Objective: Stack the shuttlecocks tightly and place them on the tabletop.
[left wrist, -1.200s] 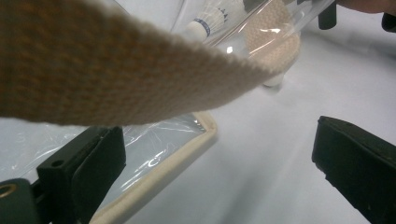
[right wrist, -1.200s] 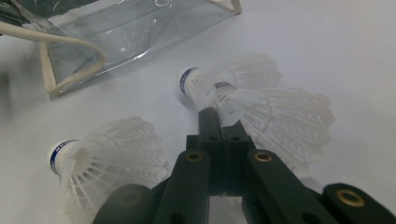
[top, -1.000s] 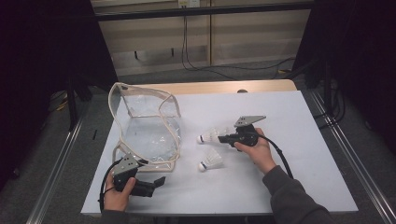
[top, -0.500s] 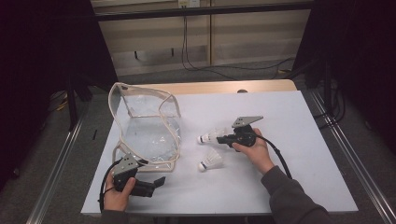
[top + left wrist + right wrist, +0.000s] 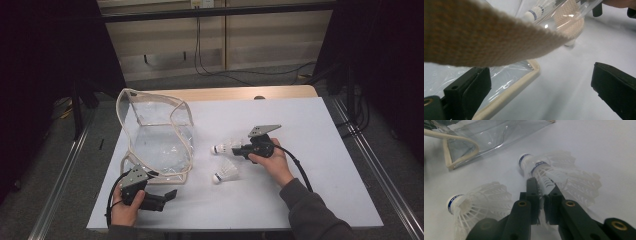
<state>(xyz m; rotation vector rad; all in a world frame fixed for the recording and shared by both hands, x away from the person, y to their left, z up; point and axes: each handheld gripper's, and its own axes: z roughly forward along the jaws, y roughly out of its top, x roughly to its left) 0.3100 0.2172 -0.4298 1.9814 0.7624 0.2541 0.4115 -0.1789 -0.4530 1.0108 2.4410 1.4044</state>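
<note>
White feathered shuttlecock (image 5: 541, 173) pinched by its skirt in the right tongs (image 5: 541, 195), whose jaws have just been easing apart but still press on it; it sits near bench (image 5: 325, 125) centre. Second shuttlecock (image 5: 225, 173) lies just beside. Left tongs (image 5: 541, 82) spread apart, hovering at the clear bag (image 5: 155, 140) edge

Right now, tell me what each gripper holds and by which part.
The right gripper pinches a shuttlecock by its feather skirt. The left gripper stands open beside the clear bag, holding nothing.
</note>
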